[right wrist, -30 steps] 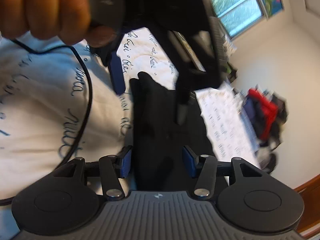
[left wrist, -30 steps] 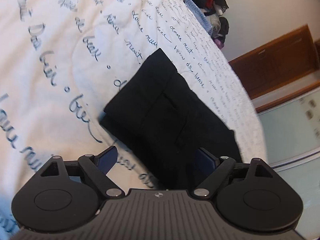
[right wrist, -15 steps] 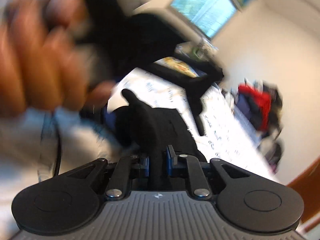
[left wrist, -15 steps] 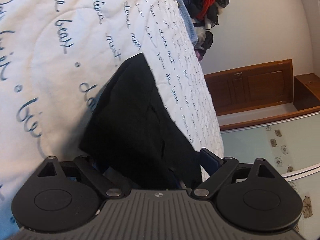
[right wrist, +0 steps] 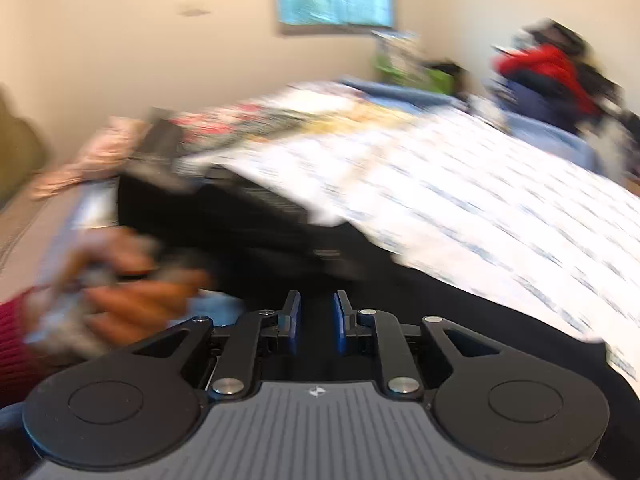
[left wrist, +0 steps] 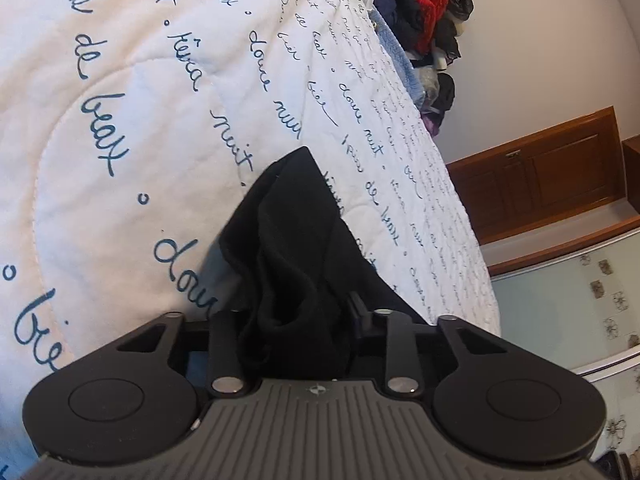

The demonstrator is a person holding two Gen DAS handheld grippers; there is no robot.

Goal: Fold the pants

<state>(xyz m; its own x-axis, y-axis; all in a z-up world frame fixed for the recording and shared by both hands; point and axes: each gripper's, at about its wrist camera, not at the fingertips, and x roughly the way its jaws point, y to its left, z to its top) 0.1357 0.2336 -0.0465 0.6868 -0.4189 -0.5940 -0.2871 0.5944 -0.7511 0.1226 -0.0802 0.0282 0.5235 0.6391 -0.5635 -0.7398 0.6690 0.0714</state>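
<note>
— Surface? White quilted bedspread [left wrist: 120, 120] with blue handwritten script; heap of red and dark clothes [left wrist: 420, 8] beyond its far edge.

— Pants? Folded black fabric pants [left wrist: 296, 240] lying on bedspread, near end bunched up.

— Left gripper [left wrist: 296, 320]? Clenched on that bunched end of pants.

— Right gripper [right wrist: 316, 316]? Blue-padded fingers [right wrist: 294, 320] narrowly apart, dark cloth between; clamped or not, cannot tell. View badly blurred.

— Else? Hand [right wrist: 132, 304] left of right gripper.

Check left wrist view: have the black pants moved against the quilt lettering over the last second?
Yes. The black pants went from lying flat on the white quilt to bunched and lifted off its lettering toward the camera, clamped in the left gripper.
</note>
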